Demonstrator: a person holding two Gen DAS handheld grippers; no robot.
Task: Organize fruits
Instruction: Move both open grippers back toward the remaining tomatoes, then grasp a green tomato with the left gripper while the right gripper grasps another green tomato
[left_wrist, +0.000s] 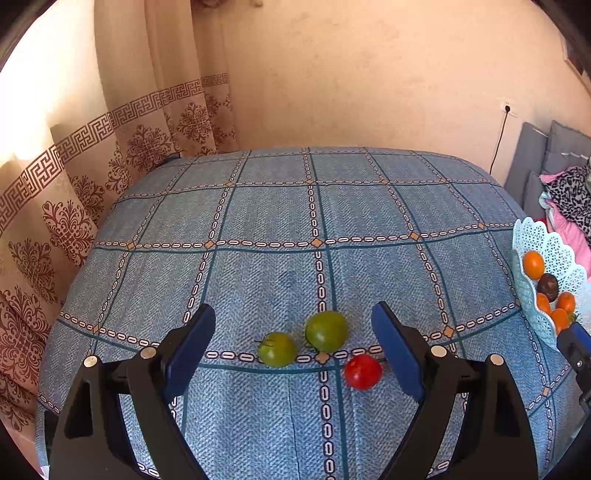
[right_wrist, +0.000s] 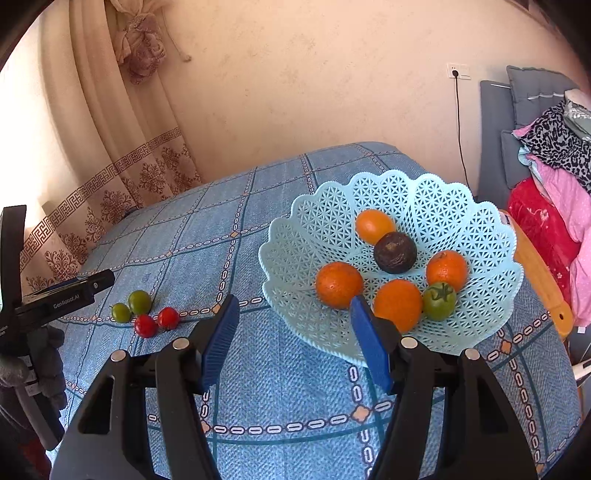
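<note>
The left gripper (left_wrist: 293, 347), black-framed with blue ribbed pads, hangs spread wide above the blue checked tablecloth (left_wrist: 258, 206) with nothing between its fingers. Just ahead of its tips and between them lie two green tomatoes, a smaller one (left_wrist: 277, 349) toward its left finger and a larger one (left_wrist: 326, 331) just beyond it to the right, the two close but whether touching is unclear. A small round red tomato (left_wrist: 363, 371) sits nearer the right finger; from the right wrist view a second red tomato (right_wrist: 168, 317) shows just beside the first. Far off to this gripper's right stands the pale turquoise lattice plastic basket with a scalloped rim (left_wrist: 554, 251). The right gripper (right_wrist: 291, 332) is likewise released and empty, hovering near the basket's front rim, its right pad overlapping the rim from this view. Ahead of it inside the basket rest four orange citrus fruits: one (right_wrist: 339, 284) just beyond the right fingertip, another (right_wrist: 398, 305) to its right, a third (right_wrist: 447, 269) farther right, a paler one (right_wrist: 375, 225) at the back. A dark brown round fruit (right_wrist: 395, 252) lies among them, and a green tomato with a dried calyx (right_wrist: 439, 301) touches two oranges.
</note>
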